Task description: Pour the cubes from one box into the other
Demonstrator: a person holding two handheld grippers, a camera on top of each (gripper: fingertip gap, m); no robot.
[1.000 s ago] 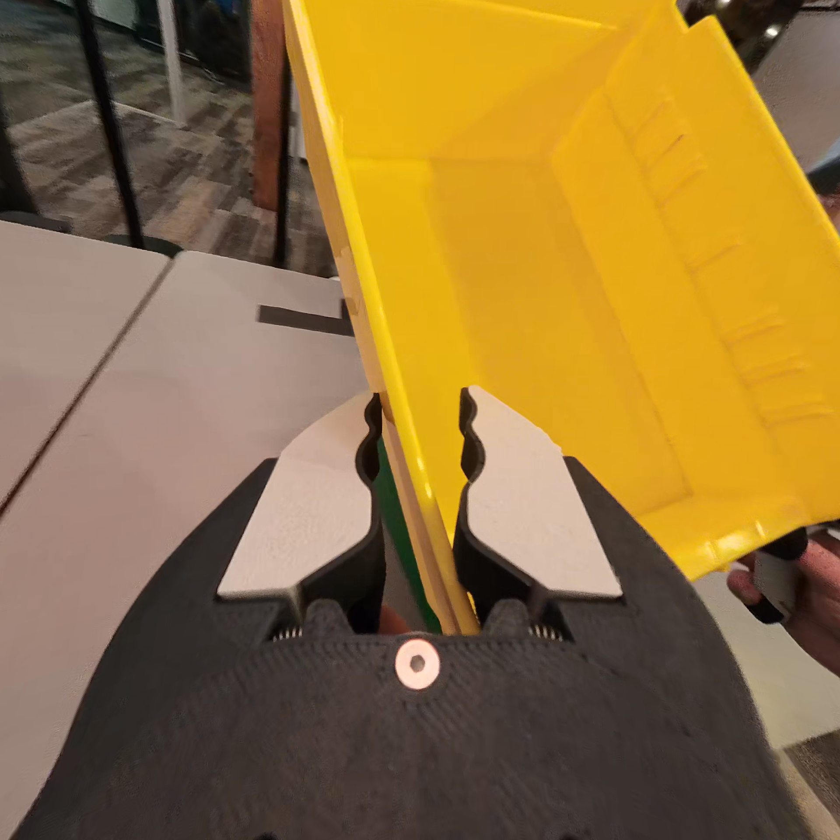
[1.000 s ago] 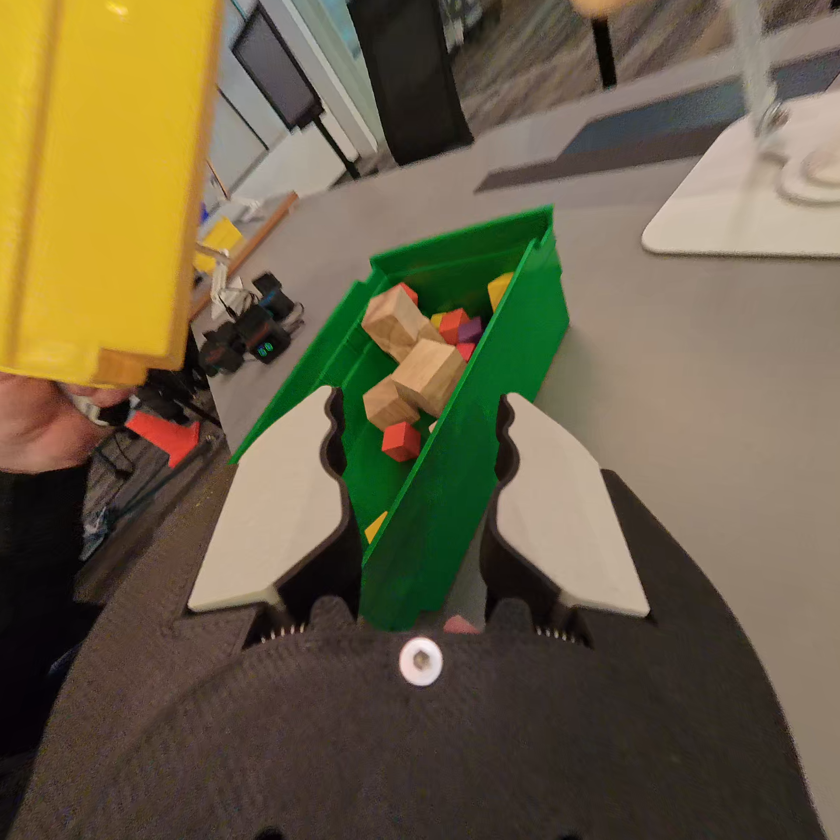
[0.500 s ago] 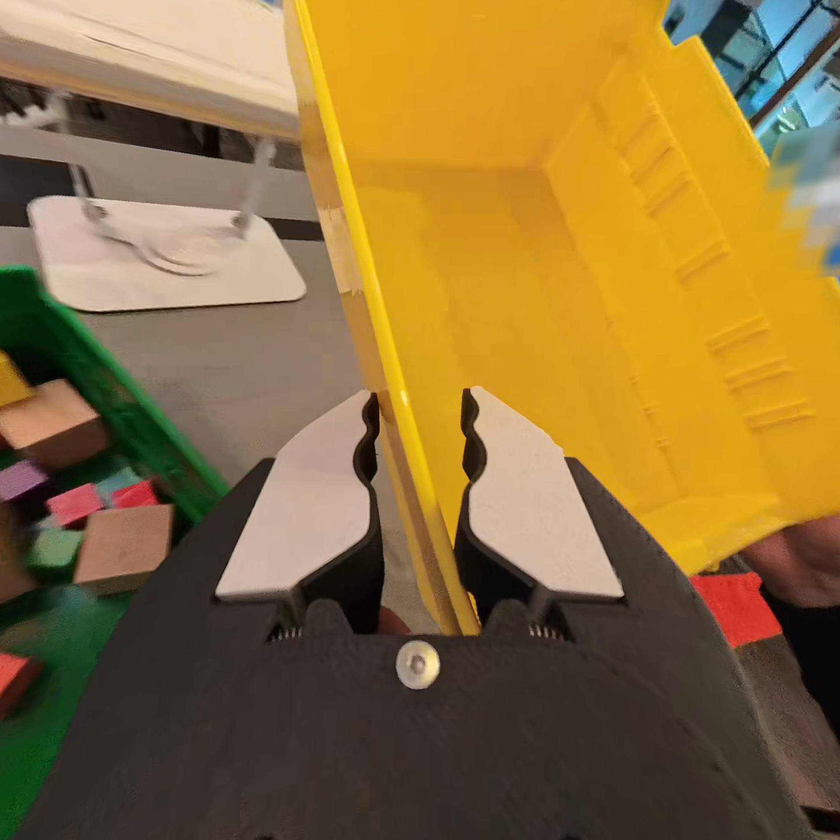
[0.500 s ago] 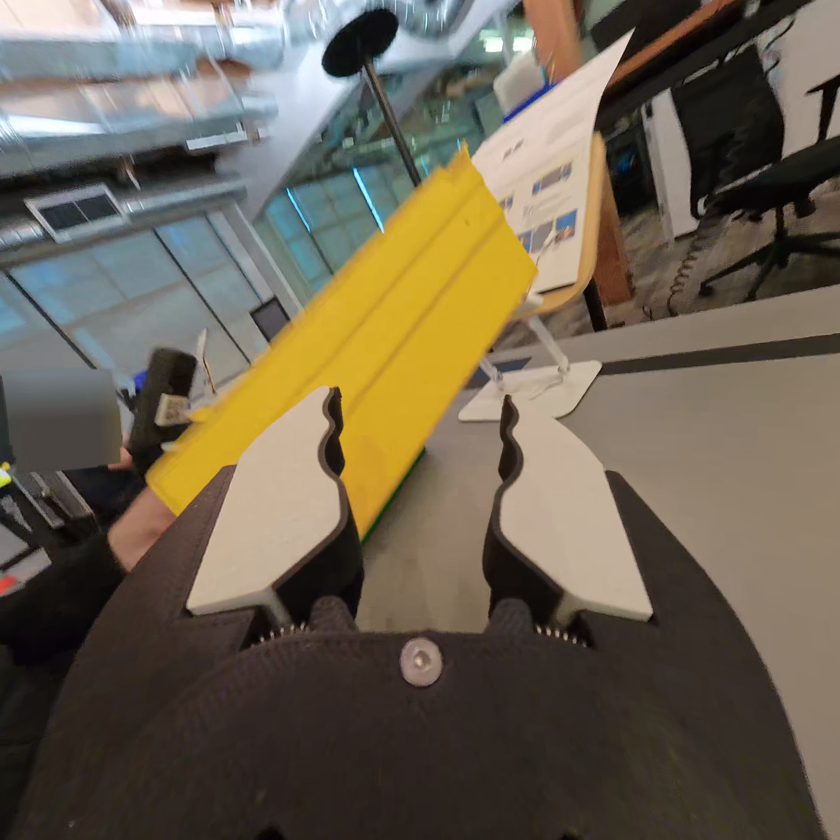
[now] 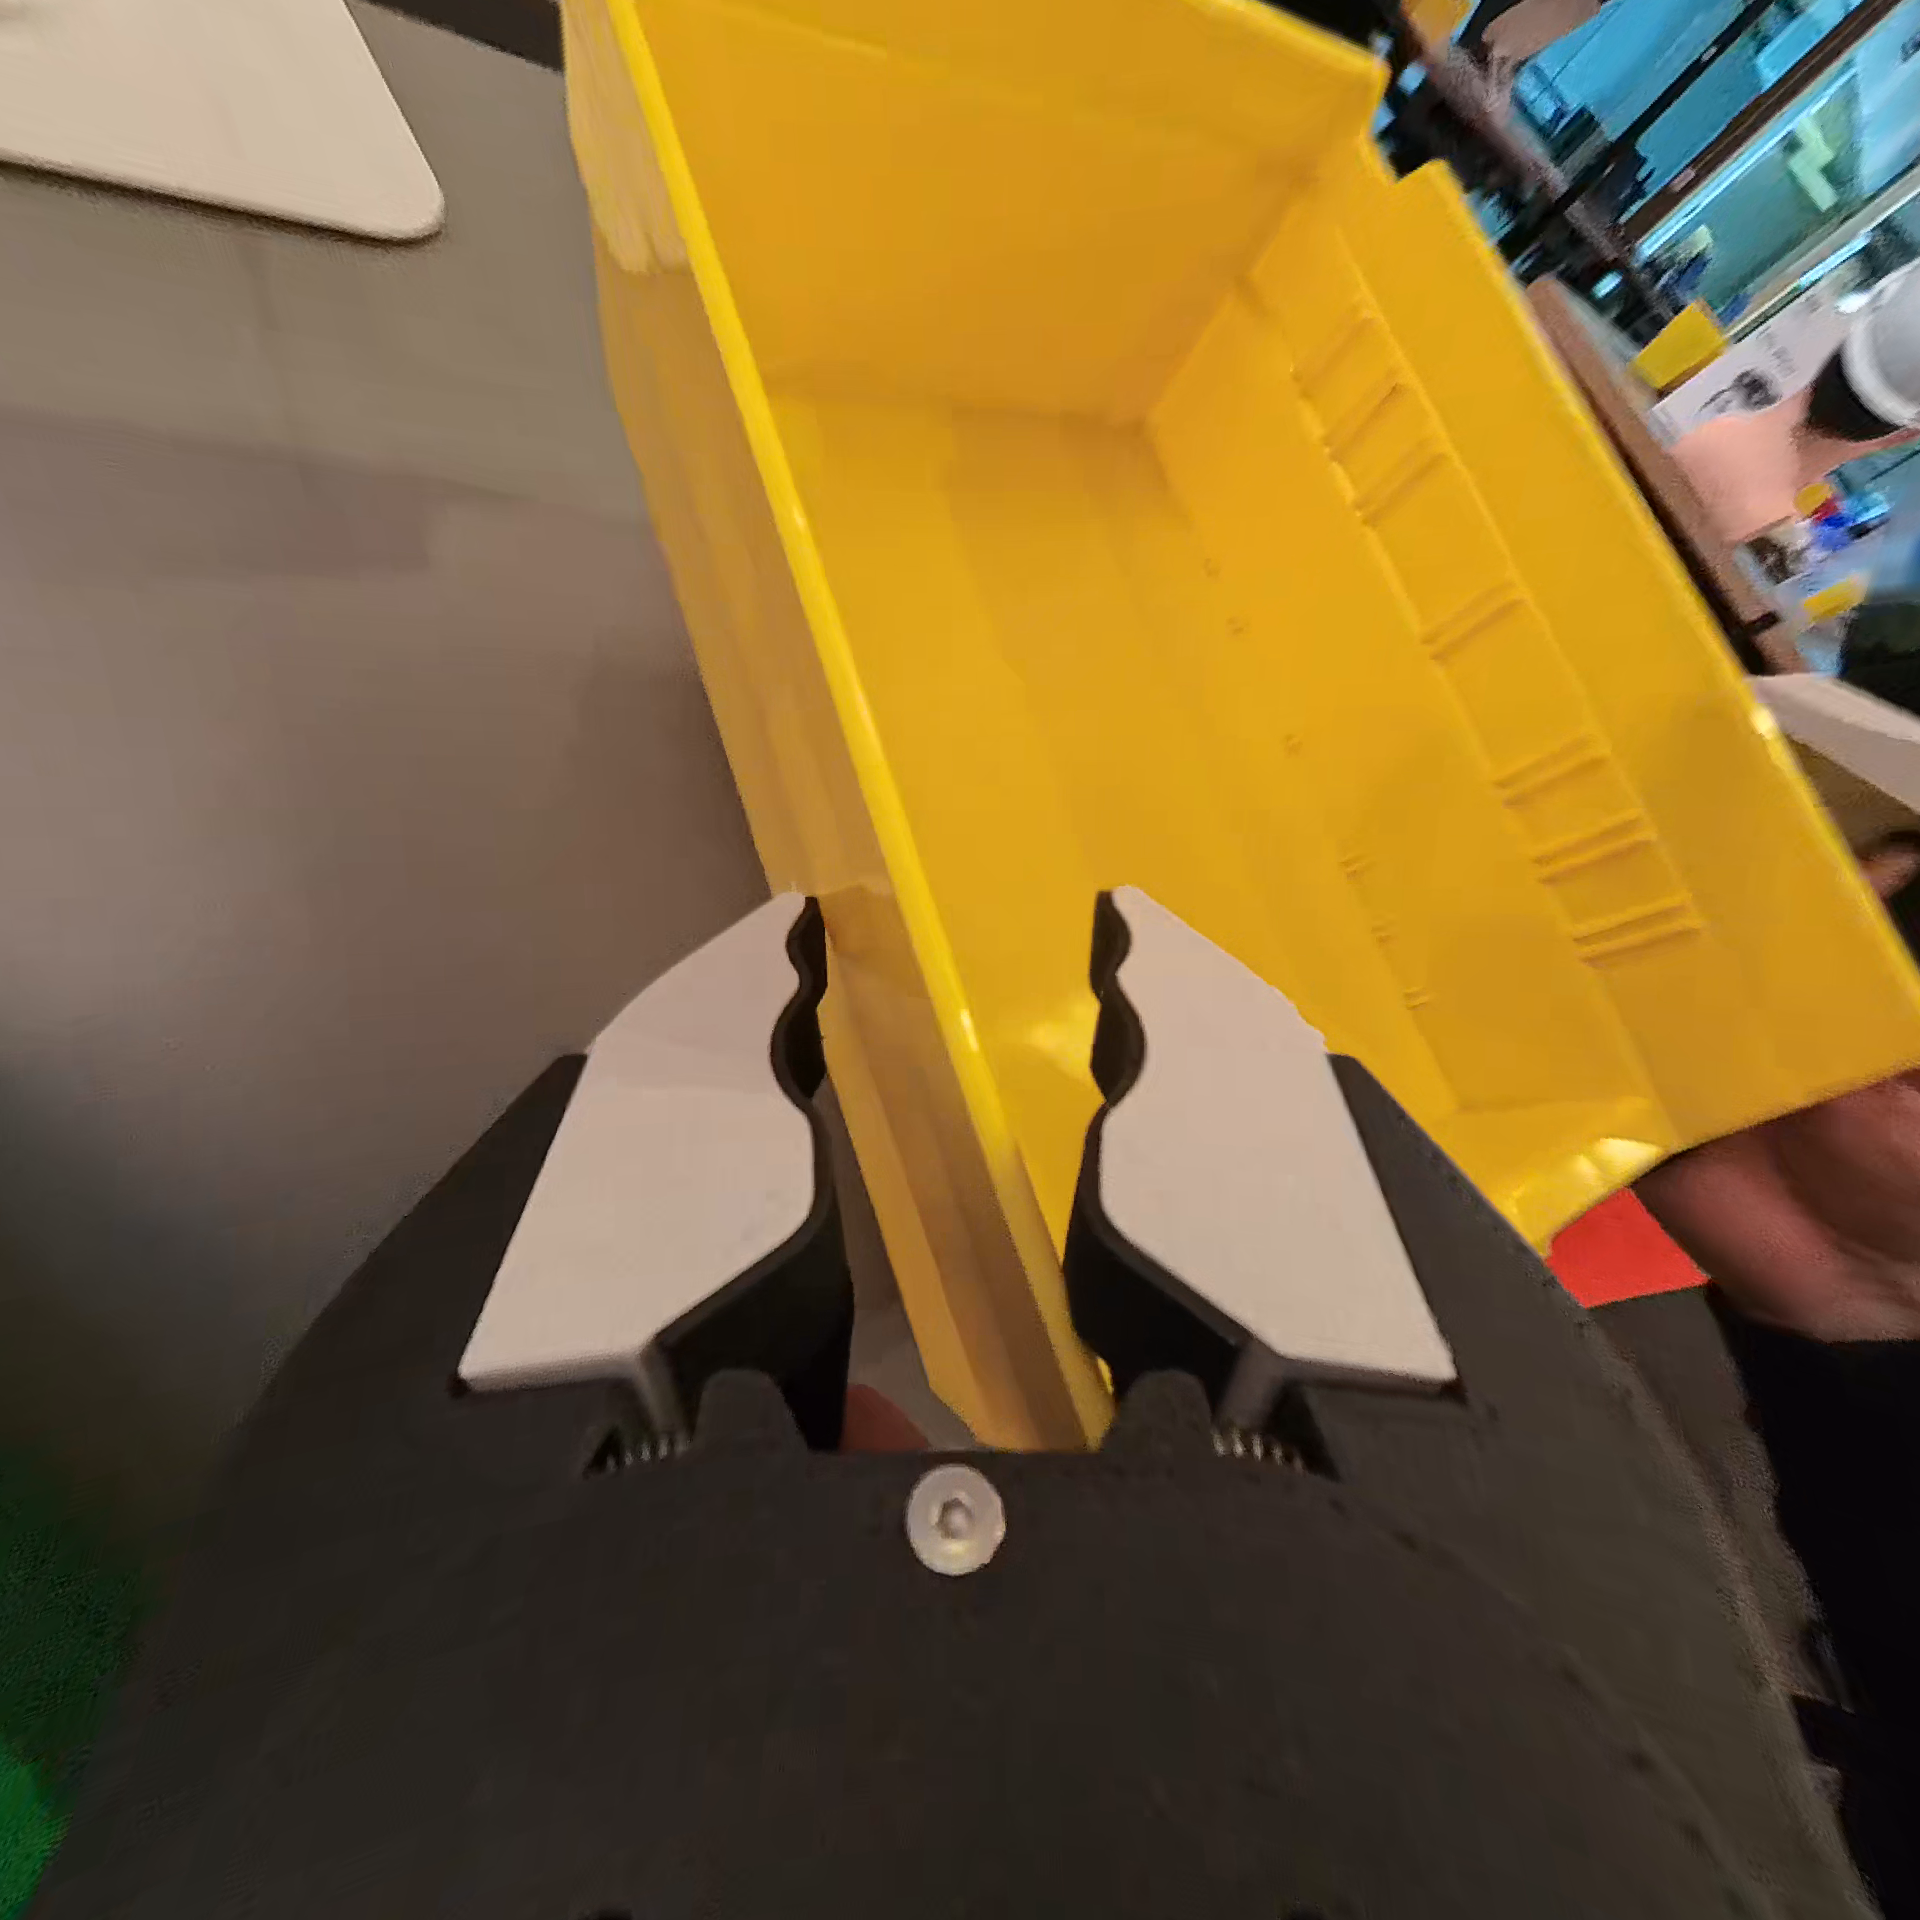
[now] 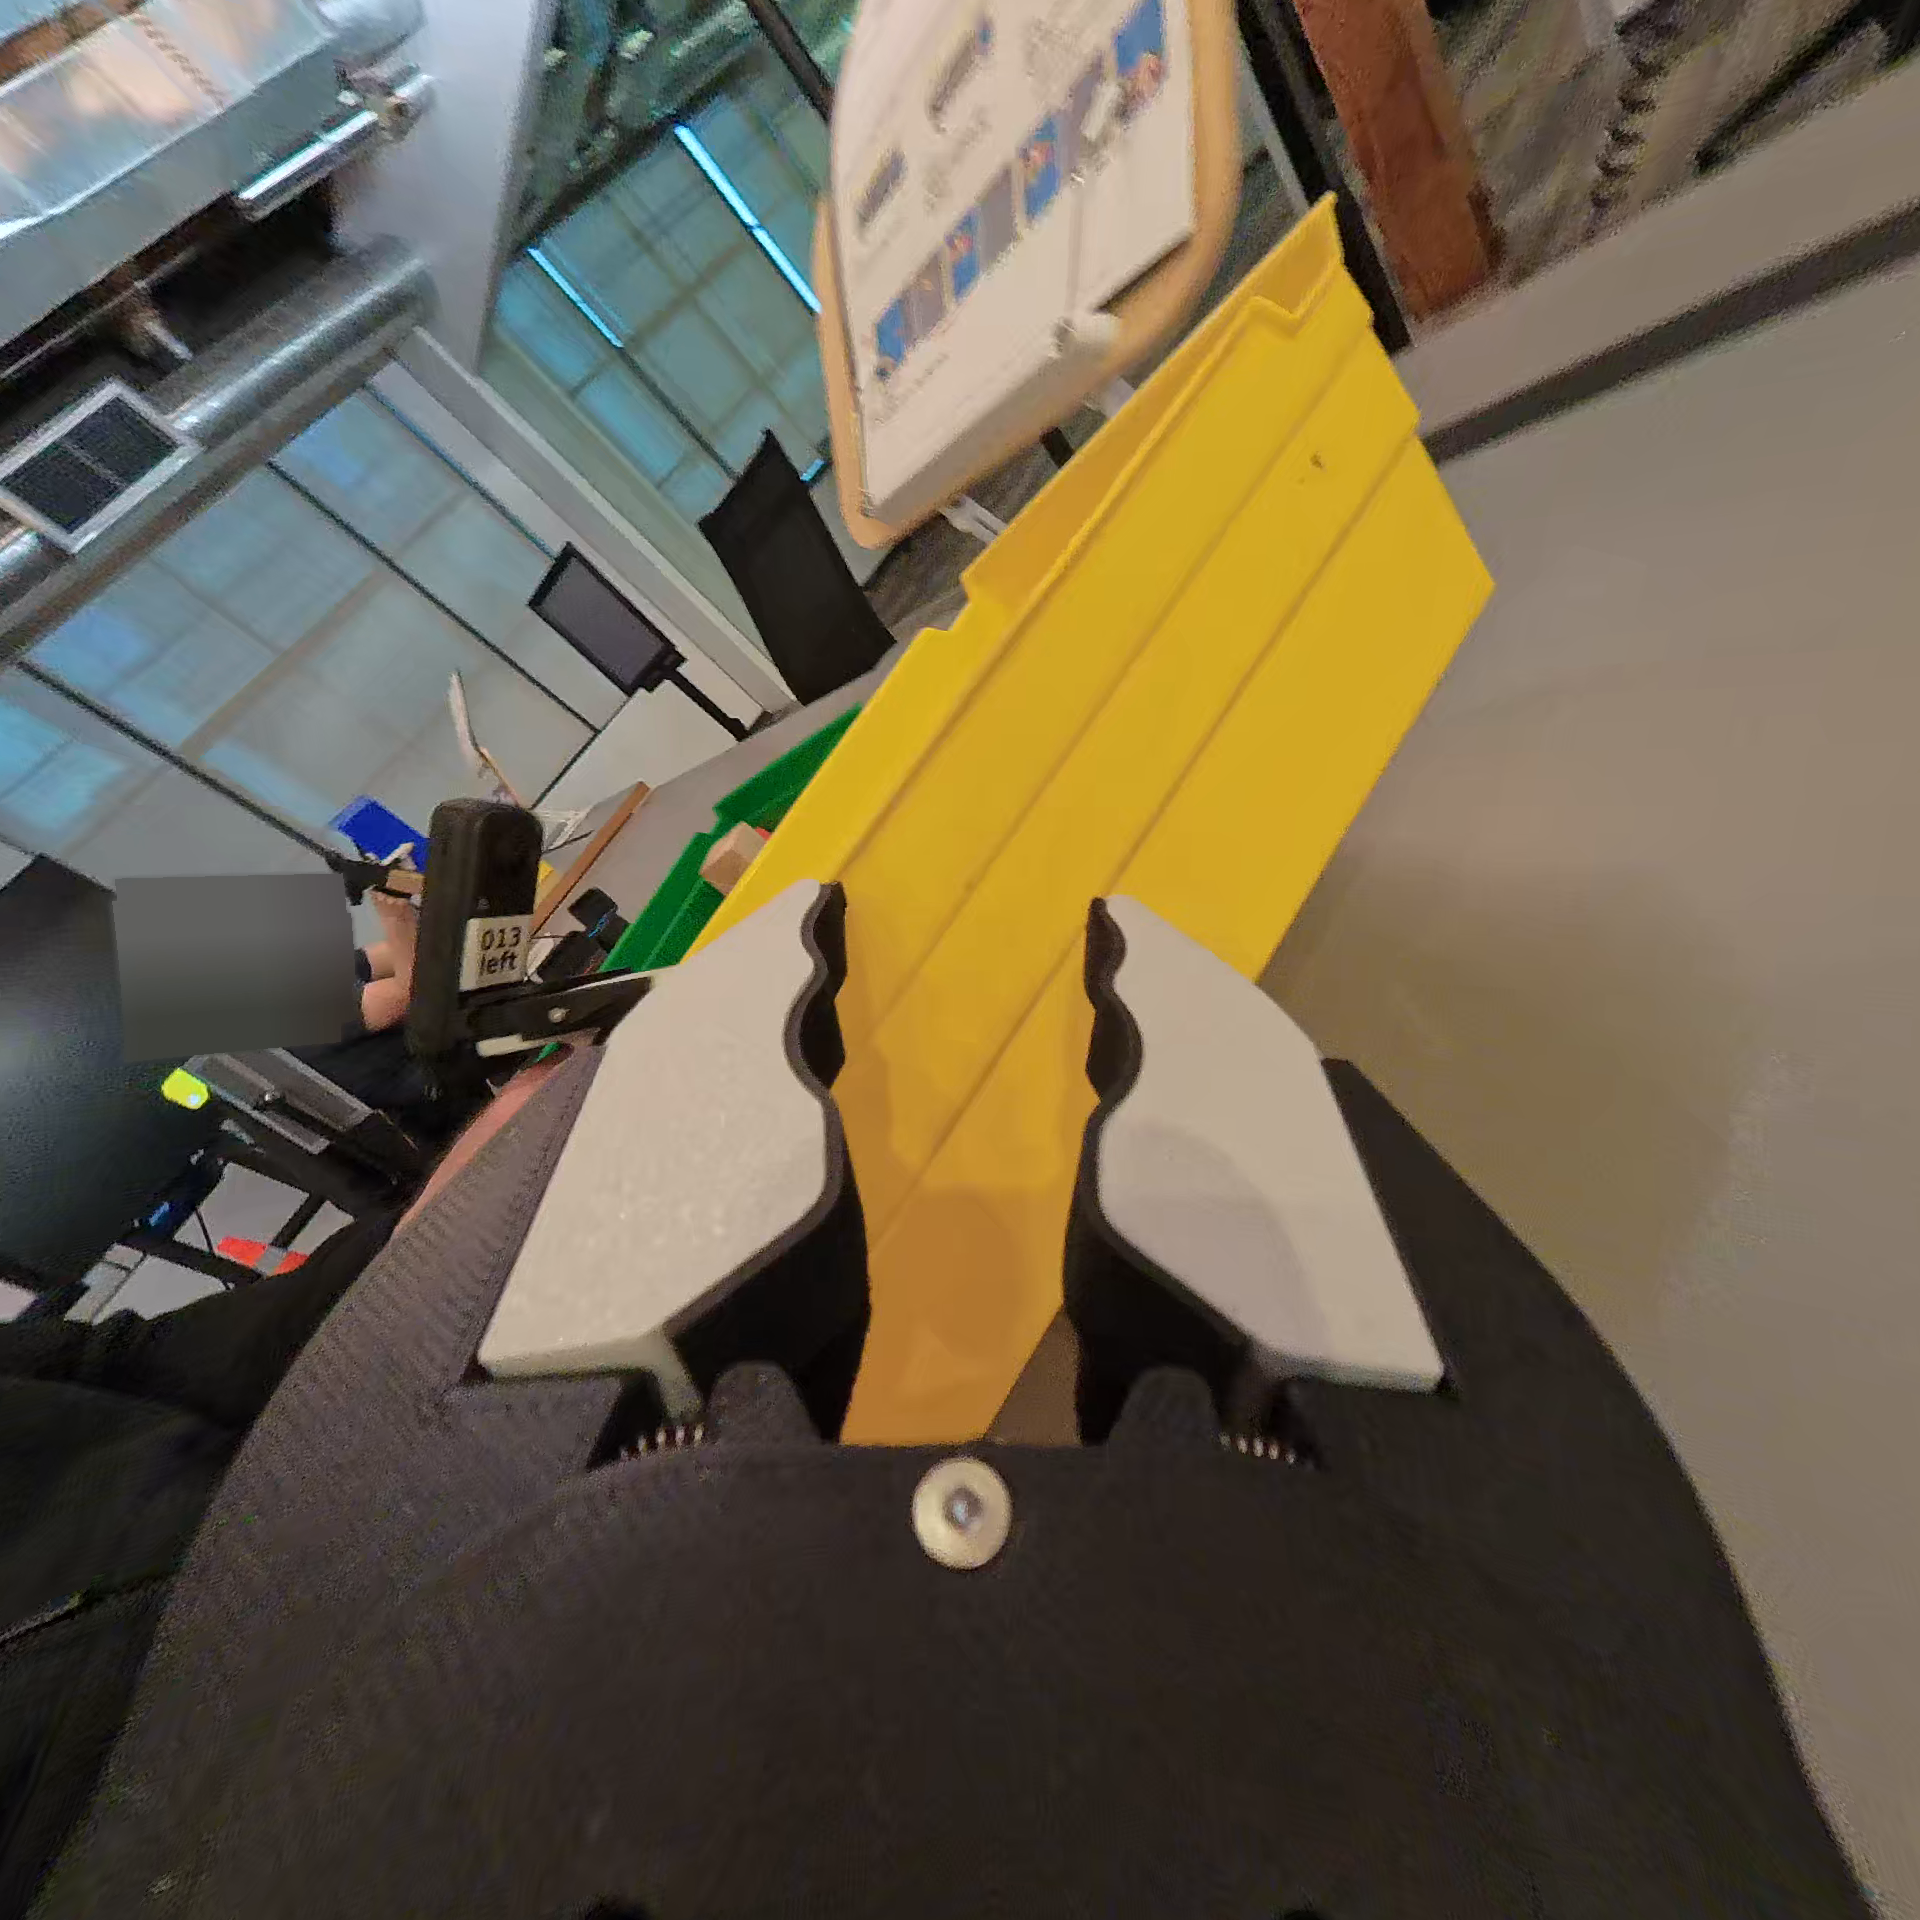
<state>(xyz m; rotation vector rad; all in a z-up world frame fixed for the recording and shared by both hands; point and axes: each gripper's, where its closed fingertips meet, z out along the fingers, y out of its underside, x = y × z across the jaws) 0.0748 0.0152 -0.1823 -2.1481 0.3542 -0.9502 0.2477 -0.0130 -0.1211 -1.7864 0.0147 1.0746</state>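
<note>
The yellow box [image 5: 1143, 623] is empty and held tilted above the grey table. My left gripper [image 5: 951, 914] is shut on its left side wall. In the right wrist view the yellow box [image 6: 1195, 623] shows its ribbed outer side, and my right gripper [image 6: 961, 904] is shut on its near edge. The left gripper [image 6: 561, 1013] also shows there, farther off at the box's other side. The green box [image 6: 748, 831] stands behind the yellow one with a wooden cube [image 6: 738, 862] visible inside. It is only a green blur [image 5: 42, 1558] in the left wrist view.
A white base plate [image 5: 208, 104] lies on the grey table [image 6: 1662, 727] at the back. A sign board on a stand [image 6: 1018, 208] rises behind the boxes. A hand [image 5: 1787, 1226] shows under the yellow box's right corner.
My right gripper let go of the green box, swung over to the yellow box and closed on it. My left gripper carried the yellow box away from over the green box.
</note>
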